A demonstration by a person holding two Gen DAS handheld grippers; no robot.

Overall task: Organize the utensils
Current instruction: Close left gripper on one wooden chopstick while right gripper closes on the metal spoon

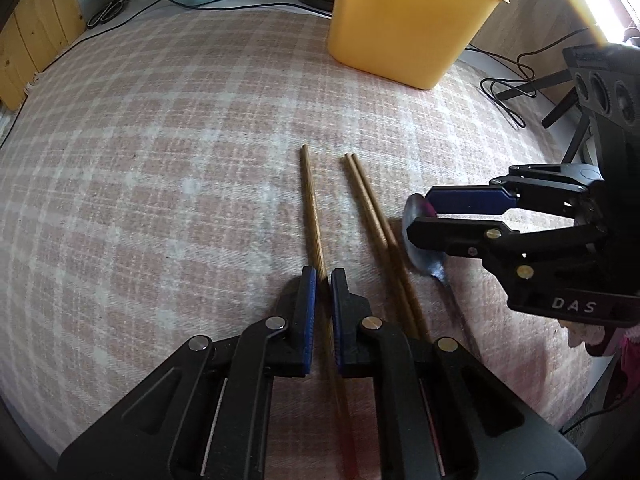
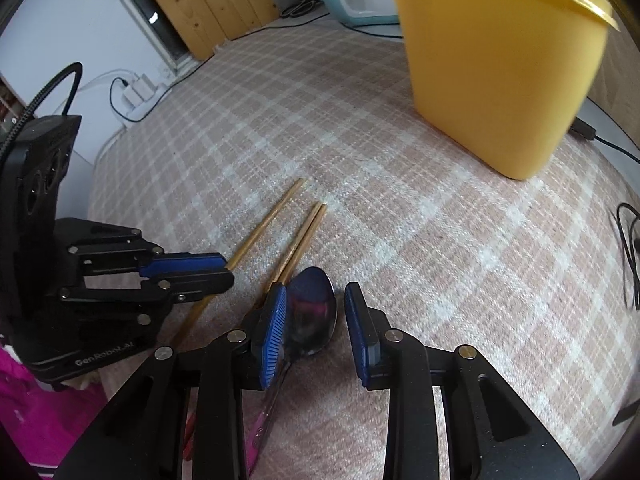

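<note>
Two grippers: left [image 1: 323, 276] pinches chopstick [image 1: 311, 196], right [image 2: 316, 300] straddles spoon [image 2: 314, 312].

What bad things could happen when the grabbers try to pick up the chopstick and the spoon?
1. The left gripper pinches a single chopstick near its middle; the thin stick may tip or slip out.
2. The right gripper is open around the spoon, right beside the chopstick pair; closing may nudge them.
3. Both grippers sit close together and might bump.

White letters "DAS" stand on the black body of the right gripper [image 1: 416, 216]; "GenRobot.AI" stands on the left gripper [image 2: 228, 270] body.
</note>
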